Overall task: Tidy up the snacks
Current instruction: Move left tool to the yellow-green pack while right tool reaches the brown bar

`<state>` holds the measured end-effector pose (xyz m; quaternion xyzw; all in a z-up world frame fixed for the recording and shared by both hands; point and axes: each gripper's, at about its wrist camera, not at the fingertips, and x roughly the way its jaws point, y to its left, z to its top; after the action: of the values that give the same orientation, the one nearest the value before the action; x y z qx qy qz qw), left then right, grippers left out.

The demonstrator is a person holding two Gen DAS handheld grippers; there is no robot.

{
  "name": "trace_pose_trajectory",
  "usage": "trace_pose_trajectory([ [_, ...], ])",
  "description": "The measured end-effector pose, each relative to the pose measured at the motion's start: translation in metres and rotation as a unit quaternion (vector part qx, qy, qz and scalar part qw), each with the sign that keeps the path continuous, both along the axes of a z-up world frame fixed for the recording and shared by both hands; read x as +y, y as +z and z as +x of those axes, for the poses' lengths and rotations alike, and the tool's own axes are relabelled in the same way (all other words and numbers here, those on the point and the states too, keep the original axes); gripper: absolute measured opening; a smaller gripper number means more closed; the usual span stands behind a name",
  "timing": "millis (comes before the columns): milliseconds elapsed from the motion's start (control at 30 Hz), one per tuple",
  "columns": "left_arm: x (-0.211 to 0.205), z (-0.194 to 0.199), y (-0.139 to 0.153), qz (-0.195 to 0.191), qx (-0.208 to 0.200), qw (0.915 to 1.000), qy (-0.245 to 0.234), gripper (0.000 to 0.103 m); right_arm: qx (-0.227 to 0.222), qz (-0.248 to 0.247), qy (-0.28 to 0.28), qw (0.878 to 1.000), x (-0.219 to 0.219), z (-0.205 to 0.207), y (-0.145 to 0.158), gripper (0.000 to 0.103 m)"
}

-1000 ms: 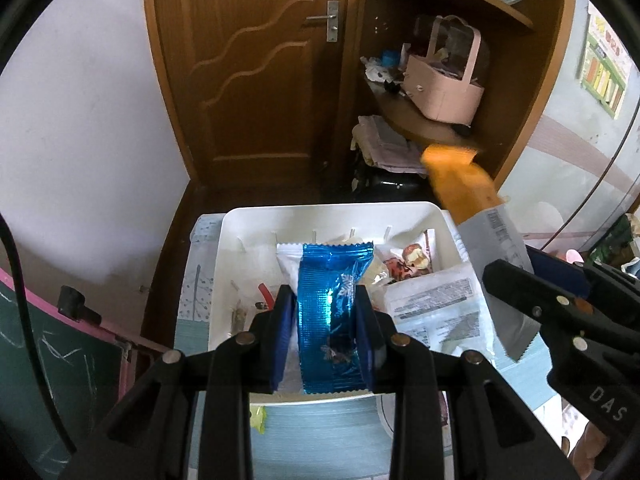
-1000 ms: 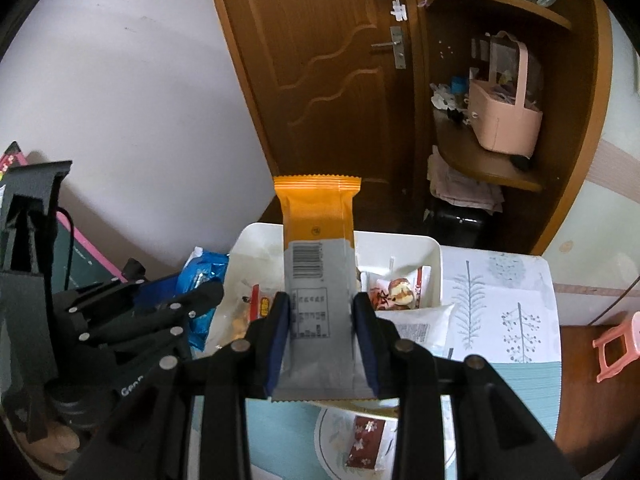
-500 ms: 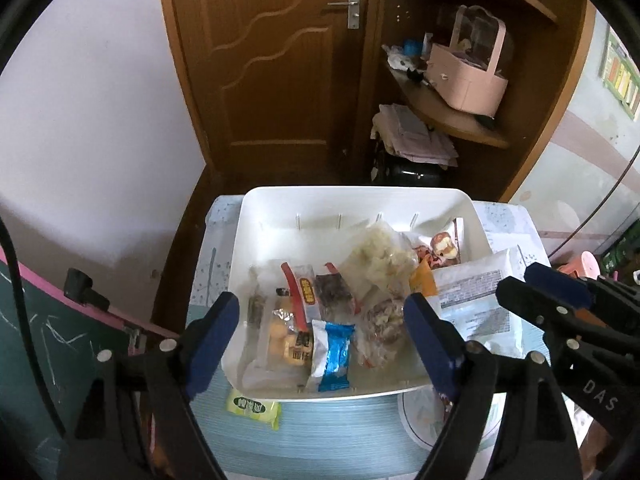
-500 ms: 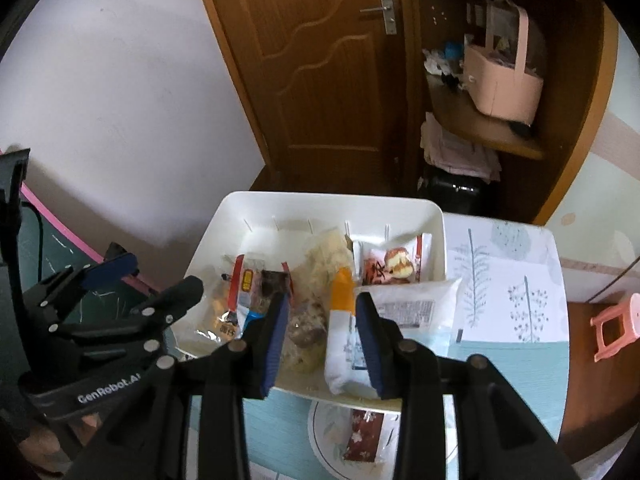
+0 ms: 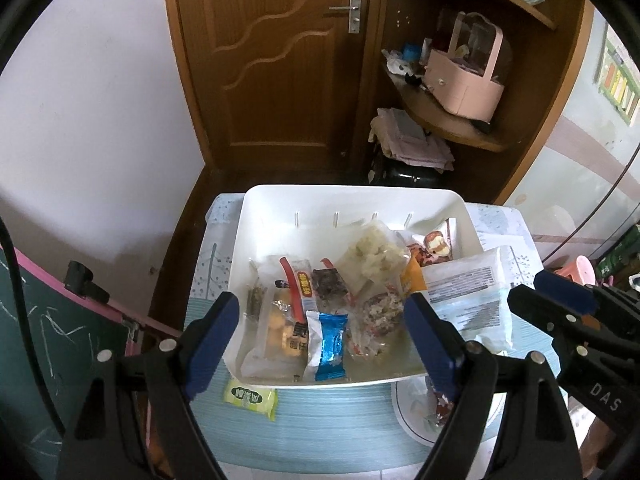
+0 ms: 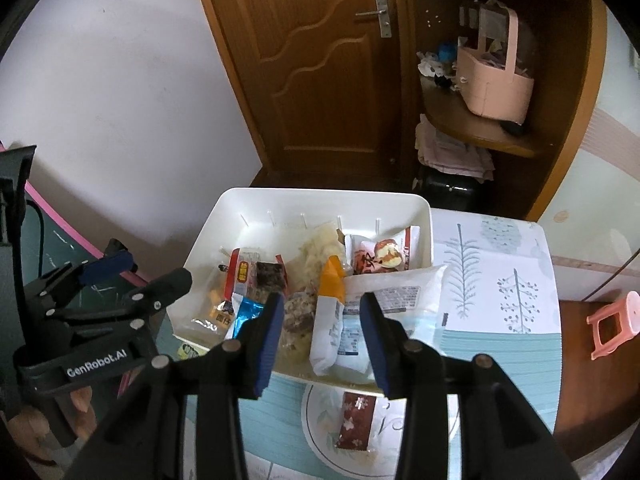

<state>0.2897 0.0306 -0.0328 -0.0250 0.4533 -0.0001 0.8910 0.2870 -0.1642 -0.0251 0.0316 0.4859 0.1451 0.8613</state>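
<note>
A white bin [image 5: 352, 200] [image 6: 320, 200] on the table holds several snack packets. A blue foil packet [image 5: 330, 346] [image 6: 246, 312] lies at its near edge. An orange-and-white packet [image 6: 330, 320] lies in the bin beside a large white bag [image 5: 466, 300] [image 6: 400, 292]. My left gripper [image 5: 326, 344] is open and empty above the bin's near edge. My right gripper [image 6: 320, 336] is open and empty just above the orange-and-white packet.
A green packet [image 5: 250, 398] lies on the table in front of the bin. A plate [image 6: 384, 428] with a dark red packet [image 6: 356, 420] sits near the bin's front right. A door and wooden shelves stand behind; a chalkboard [image 5: 48, 340] is at the left.
Both grippers opened and let go: the blue packet and the orange-and-white packet now lie in the bin. Both grippers have drawn back slightly.
</note>
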Motion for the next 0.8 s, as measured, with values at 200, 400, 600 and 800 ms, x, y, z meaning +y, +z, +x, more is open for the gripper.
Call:
trace_pose_trajectory([
  [200,0.004,-0.018,0.011,-0.012,-0.010,0.9999,0.001,0.084,-0.002,0.003,-0.003,1.000,-0.009,-0.016,0.002,0.040],
  [400,0.016,-0.044,0.020,-0.022,-0.022,0.9994,0.012,0.085,0.007,0.011,-0.008,1.000,-0.020,-0.038,-0.004,0.040],
  [600,0.034,-0.076,0.019,-0.026,-0.024,0.9988,0.034,0.085,0.019,0.019,-0.016,1.000,-0.030,-0.062,-0.015,0.040],
  [800,0.058,-0.102,-0.007,-0.042,-0.004,0.9965,0.072,0.086,0.050,0.018,-0.026,0.998,-0.039,-0.079,-0.042,0.042],
])
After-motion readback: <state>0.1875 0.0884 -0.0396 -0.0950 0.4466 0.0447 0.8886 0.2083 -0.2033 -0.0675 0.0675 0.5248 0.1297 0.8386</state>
